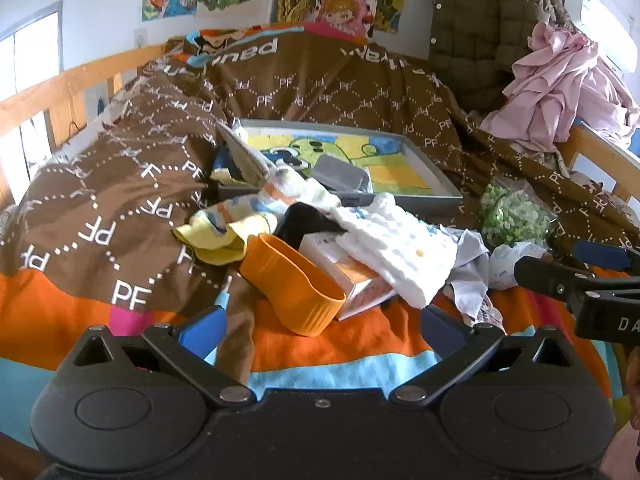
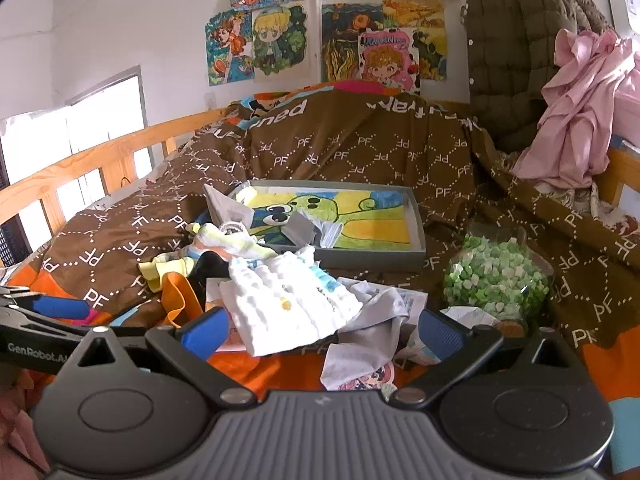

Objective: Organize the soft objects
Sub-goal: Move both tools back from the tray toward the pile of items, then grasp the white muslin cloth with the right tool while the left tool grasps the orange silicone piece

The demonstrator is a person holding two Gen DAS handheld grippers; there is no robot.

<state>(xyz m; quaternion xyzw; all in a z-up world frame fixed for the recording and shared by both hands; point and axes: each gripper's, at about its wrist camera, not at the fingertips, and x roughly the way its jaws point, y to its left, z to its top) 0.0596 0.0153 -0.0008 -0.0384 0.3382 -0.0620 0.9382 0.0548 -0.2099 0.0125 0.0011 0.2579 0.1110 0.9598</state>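
Two hand-held grippers, left hand-held gripper [image 1: 320,330] and right hand-held gripper [image 2: 322,330], both released, jaws wide, grasping nothing, low over the bed [image 1: 360,344]. Just before the grey tray [image 2: 416,216]: white quilted cloth [image 2: 288,300], striped socks [image 1: 240,216], orange cup [image 1: 292,288] tipped over. Right of the tray: green flower bunch [image 2: 496,280].

Both cameras sit low over the bed and face its far end, where posters [image 2: 332,28] hang on the wall. The left wrist view looks from close above the orange cup [image 1: 294,286], with the right gripper [image 1: 576,268] entering at its right edge. The right wrist view stands just beside it, nearer the white cloth [image 2: 292,304], with the left gripper [image 2: 52,312] at its left edge. Both share the clutter pile, the grey tray [image 1: 428,200] and the brown duvet [image 2: 360,148].
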